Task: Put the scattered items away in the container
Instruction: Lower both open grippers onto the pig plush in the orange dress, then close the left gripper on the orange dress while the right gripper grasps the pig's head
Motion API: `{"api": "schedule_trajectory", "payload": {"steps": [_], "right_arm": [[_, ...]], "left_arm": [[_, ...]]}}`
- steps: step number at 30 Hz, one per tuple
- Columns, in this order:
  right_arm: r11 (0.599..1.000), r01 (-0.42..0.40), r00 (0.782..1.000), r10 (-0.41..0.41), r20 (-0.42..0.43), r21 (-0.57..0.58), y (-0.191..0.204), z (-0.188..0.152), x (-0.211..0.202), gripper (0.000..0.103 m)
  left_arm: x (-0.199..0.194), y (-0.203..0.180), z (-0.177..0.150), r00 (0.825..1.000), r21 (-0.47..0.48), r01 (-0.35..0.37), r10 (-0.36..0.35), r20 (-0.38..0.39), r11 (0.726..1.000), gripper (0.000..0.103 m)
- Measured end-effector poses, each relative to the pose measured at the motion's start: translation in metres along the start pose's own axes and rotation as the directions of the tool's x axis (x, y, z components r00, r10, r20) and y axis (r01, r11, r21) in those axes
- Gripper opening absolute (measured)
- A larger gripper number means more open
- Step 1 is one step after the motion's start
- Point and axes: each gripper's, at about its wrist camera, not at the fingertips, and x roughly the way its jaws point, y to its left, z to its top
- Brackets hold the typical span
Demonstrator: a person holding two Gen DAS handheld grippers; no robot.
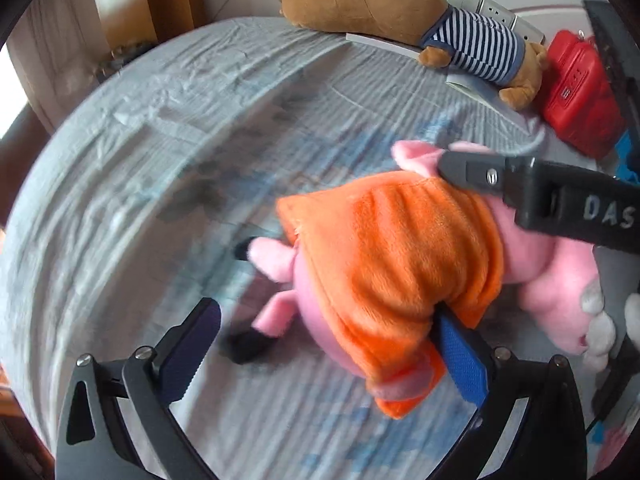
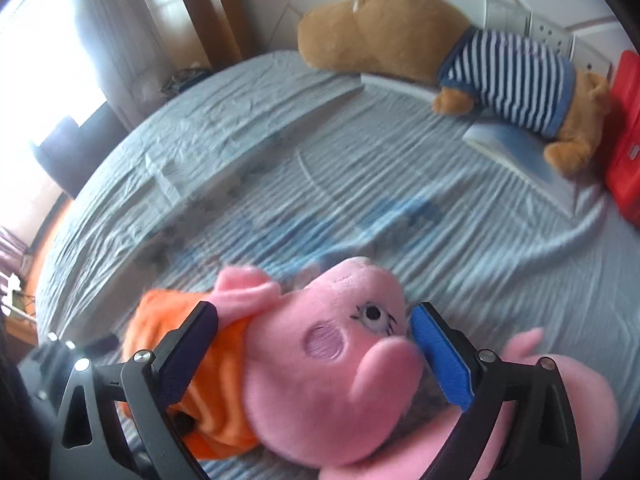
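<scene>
A pink plush pig in an orange dress (image 1: 396, 248) hangs above the blue-grey bed sheet (image 1: 140, 168). My right gripper (image 2: 316, 336) is shut on the pig's head (image 2: 320, 356), with one finger at the neck and the blue pad (image 2: 440, 356) by its eye. In the left wrist view a right gripper finger (image 1: 472, 172) reaches in from the right to the pig's neck. My left gripper (image 1: 324, 340) is open, its right pad (image 1: 464, 356) touching the dress hem, its left pad (image 1: 188, 352) free. A brown plush bear in a striped shirt (image 1: 400, 12) lies at the bed's far edge.
A red plastic case (image 1: 576, 92) stands at the far right beside the bear, also in the right wrist view (image 2: 624, 136). White-blue books or boards (image 2: 516, 148) lie under the bear. Wall sockets (image 2: 548, 32) are behind. Curtains and a window (image 2: 60, 40) are left.
</scene>
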Motion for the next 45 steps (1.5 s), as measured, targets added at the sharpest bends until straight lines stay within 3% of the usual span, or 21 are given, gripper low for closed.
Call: {"api": "schedule_trajectory", "payload": {"steps": [10, 16, 19, 21, 26, 28, 31, 34, 36, 39, 43, 45], "right_arm": [[0.998, 0.040, 0.996, -0.036, -0.087, 0.043, -0.002, -0.007, -0.001, 0.099], [0.996, -0.060, 0.988, 0.069, -0.137, 0.070, -0.016, 0.004, 0.026, 0.100], [0.993, -0.079, 0.985, 0.091, -0.146, 0.088, -0.016, 0.007, 0.036, 0.101], [0.992, -0.085, 0.986, 0.097, -0.135, 0.090, -0.015, 0.009, 0.038, 0.100], [0.991, -0.101, 0.992, 0.108, -0.073, 0.084, -0.010, -0.003, 0.012, 0.094], [0.986, -0.148, 0.986, 0.154, -0.065, 0.081, 0.000, -0.009, -0.003, 0.091], [0.975, -0.209, 0.972, 0.215, -0.095, 0.073, 0.022, -0.022, -0.012, 0.088], [0.955, -0.287, 0.944, 0.295, -0.147, 0.077, 0.052, -0.050, -0.010, 0.086], [0.946, -0.312, 0.936, 0.322, -0.145, 0.083, 0.066, -0.069, -0.010, 0.081], [0.959, -0.271, 0.953, 0.279, -0.121, 0.084, 0.079, -0.086, -0.006, 0.081], [0.987, -0.148, 0.988, 0.151, -0.043, 0.063, 0.092, -0.093, -0.016, 0.083], [0.994, -0.086, 0.996, 0.087, -0.010, 0.061, 0.097, -0.097, -0.022, 0.091]], "left_arm": [[0.008, -0.008, 0.005, 0.995, 0.071, 0.102, -0.102, -0.003, 0.992, 0.103], [0.012, -0.002, 0.009, 0.992, 0.027, 0.128, -0.128, 0.010, 0.991, 0.103], [0.013, 0.003, 0.013, 0.984, -0.017, 0.178, -0.177, 0.018, 0.984, 0.092], [0.011, 0.003, 0.014, 0.975, -0.035, 0.222, -0.221, 0.027, 0.974, 0.075], [-0.001, -0.004, 0.007, 0.980, 0.011, 0.199, -0.199, 0.004, 0.980, 0.067], [-0.011, 0.004, 0.000, 0.989, 0.033, 0.146, -0.146, -0.003, 0.989, 0.064], [-0.024, 0.031, -0.014, 0.998, 0.052, 0.056, -0.057, 0.004, 0.997, 0.054], [-0.032, 0.061, -0.020, 0.999, 0.046, -0.051, 0.050, 0.009, 0.998, 0.054], [-0.028, 0.076, -0.020, 0.998, 0.044, -0.067, 0.067, 0.000, 0.997, 0.054], [-0.024, 0.086, -0.022, 0.999, 0.084, -0.050, 0.050, 0.008, 0.995, 0.054], [-0.029, 0.083, -0.026, 0.998, 0.219, -0.024, 0.011, 0.060, 0.975, 0.056], [-0.032, 0.086, -0.025, 0.997, 0.284, -0.007, -0.015, 0.075, 0.959, 0.068]]}}
